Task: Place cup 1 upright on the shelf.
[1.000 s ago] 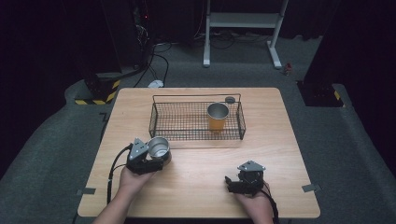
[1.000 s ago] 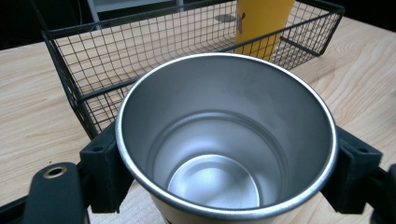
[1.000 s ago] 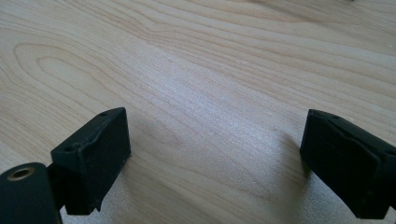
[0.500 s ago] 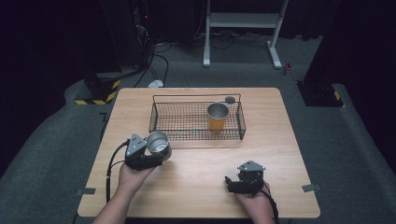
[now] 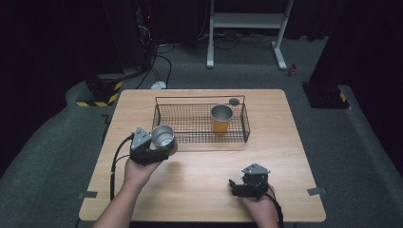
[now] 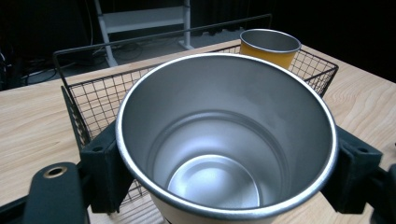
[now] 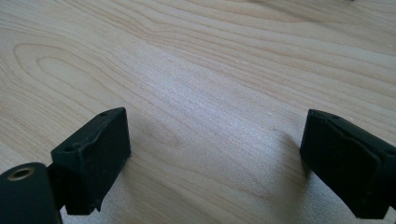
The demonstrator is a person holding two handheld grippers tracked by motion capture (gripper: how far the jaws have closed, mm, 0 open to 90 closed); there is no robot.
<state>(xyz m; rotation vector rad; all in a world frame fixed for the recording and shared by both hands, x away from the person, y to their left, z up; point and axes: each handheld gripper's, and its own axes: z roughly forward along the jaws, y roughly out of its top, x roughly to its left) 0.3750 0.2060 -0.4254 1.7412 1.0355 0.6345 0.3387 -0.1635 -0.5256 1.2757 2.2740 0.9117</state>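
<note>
Since the earlier frame the steel cup (image 5: 163, 137) has risen off the counter (image 5: 199, 190) and shifted closer to the wire basket (image 5: 202, 137), carried by the left hand-held gripper (image 5: 159, 151); the right hand-held gripper (image 5: 237, 185) has not moved.

Steel cup: upright, mouth up, empty inside, clamped between the two black jaws of the left hand-held gripper, one jaw pressing each side of the wall just under the rim. It sits just outside the wire basket's near left corner, at about the height of the basket's top rail.

Orange cup (image 5: 221, 118): stands upright inside the wire basket, toward its right end, steel-lined, open top.

Small dark round object (image 5: 234, 101): on the counter just behind the wire basket's far right corner; too small to identify.

Right hand-held gripper: well apart from the wire basket, near the counter's front edge, jaws spread wide with bare wood between them.
</note>
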